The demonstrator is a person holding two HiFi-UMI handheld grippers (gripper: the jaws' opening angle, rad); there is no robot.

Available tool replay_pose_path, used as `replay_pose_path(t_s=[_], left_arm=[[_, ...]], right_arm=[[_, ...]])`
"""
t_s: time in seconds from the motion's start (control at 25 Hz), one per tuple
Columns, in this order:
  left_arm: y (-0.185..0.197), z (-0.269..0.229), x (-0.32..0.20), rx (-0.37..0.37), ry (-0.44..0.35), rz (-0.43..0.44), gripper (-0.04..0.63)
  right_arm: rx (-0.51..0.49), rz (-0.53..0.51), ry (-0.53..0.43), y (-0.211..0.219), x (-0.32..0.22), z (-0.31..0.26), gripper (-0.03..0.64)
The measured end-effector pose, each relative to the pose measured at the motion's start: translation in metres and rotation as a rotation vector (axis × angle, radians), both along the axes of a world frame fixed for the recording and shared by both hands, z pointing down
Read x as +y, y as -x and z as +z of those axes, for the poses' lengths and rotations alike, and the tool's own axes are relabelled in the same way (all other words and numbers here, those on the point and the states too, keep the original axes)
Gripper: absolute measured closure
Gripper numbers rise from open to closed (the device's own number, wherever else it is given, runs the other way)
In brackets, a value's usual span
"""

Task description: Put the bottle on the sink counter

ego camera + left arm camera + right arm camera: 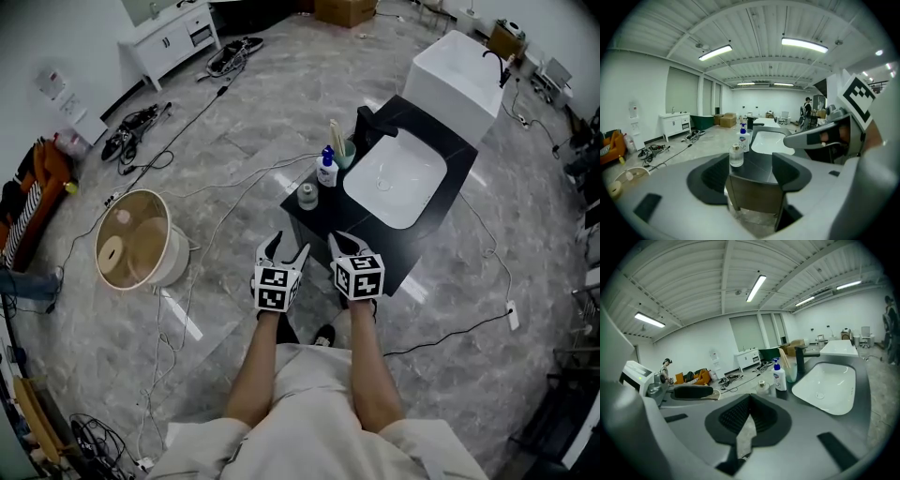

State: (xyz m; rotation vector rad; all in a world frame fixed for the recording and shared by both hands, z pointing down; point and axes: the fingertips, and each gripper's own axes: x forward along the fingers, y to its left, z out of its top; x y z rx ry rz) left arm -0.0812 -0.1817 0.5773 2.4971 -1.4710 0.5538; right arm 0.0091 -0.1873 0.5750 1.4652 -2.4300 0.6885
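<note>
Head view: small clear glass bottle [307,195] with a metal cap stands upright on the black sink surface [323,217], at the corner just left of the white oval sink basin [394,178]. White soap dispenser with a blue pump [327,170] sits behind it, also left of the basin. Left gripper [289,244] and right gripper [342,242] are both on the near side of the basin, apart from the bottle. Left jaws are spread and right jaws are together.

Left gripper view: left gripper [750,173] jaws are wide open with nothing between the pads. The bottle [736,155] is dead ahead on the jaw line, a touch toward the left pad, well short of contact, with its long axis vertical. Soap dispenser [744,139] is right behind it and the basin [769,142] lies to its right.

Right gripper view: right gripper [749,416] jaws are closed on each other and hold nothing. The bottle [762,387] is ahead and slightly right of the jaw line, left of the basin [829,385], with the dispenser [779,377] between them.

Read: the bottle is already on the surface, so the placing looks done. If it needs touching again, the left gripper is the one: it is a bit nearer, already open and aligned straight on. It would need a level approach across the upright body.
</note>
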Motion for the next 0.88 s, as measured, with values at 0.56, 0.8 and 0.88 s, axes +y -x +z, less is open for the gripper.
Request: replay_pose_path(t_s=[0.56,0.8,0.88], left_arm=[[0.002,-0.013,0.005,-0.011,-0.04,0.01,0.412],[0.001,-0.013,0.002,-0.001,-0.045,0.015,0.523],[0.001,-0.013,0.002,0.004,-0.043,0.011,0.554]], right_arm=[[0.01,0.009,0.009,-0.004,0.006,0.003,0.612],[0.024,0.013,0.015,-0.004,0.0,0.009,0.612],[0.029,0.01,0.022,-0.004,0.001,0.011,0.612]])
